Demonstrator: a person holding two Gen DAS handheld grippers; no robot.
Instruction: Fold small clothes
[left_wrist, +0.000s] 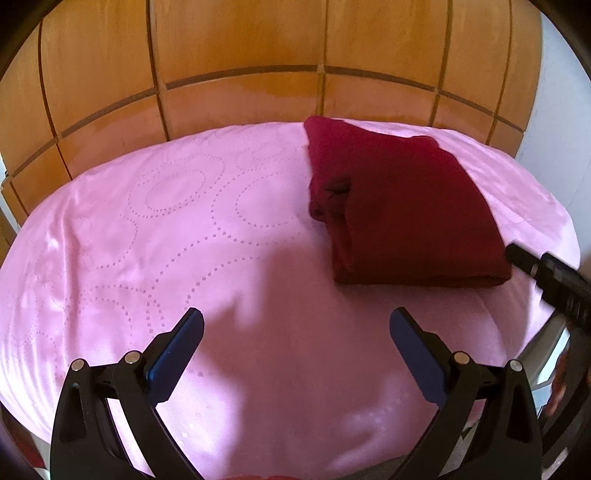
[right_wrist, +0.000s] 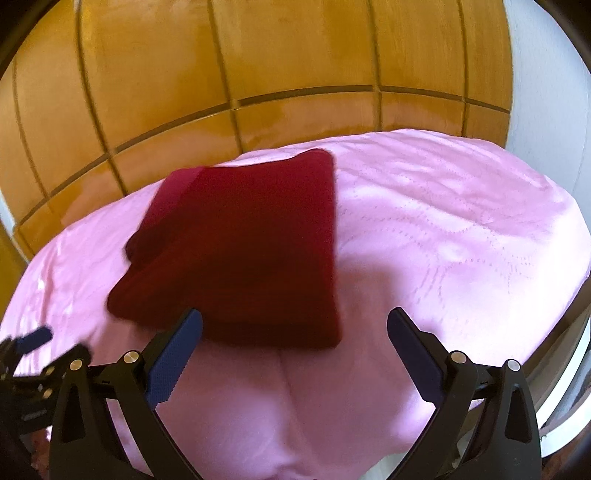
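Flanking folded maroon garment (left_wrist: 402, 210): pink sheet (left_wrist: 184, 229), wooden panelling (left_wrist: 236, 55).

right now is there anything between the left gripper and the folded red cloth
No. In the left wrist view only bare pink sheet lies between the open left gripper and the folded red cloth.

Home bedroom, most likely. A bed or padded surface covered in a glossy pink sheet (left_wrist: 155, 229) with dotted ring patterns fills the space under and ahead of the jaws in both wrist views. Behind it, beyond the jaws, stands a wooden panelled wardrobe or headboard (left_wrist: 236, 48), orange-brown with dark grooves. A plain white wall (right_wrist: 546, 74) sits to the right. A folded dark red garment (right_wrist: 243, 243) lies on the sheet.
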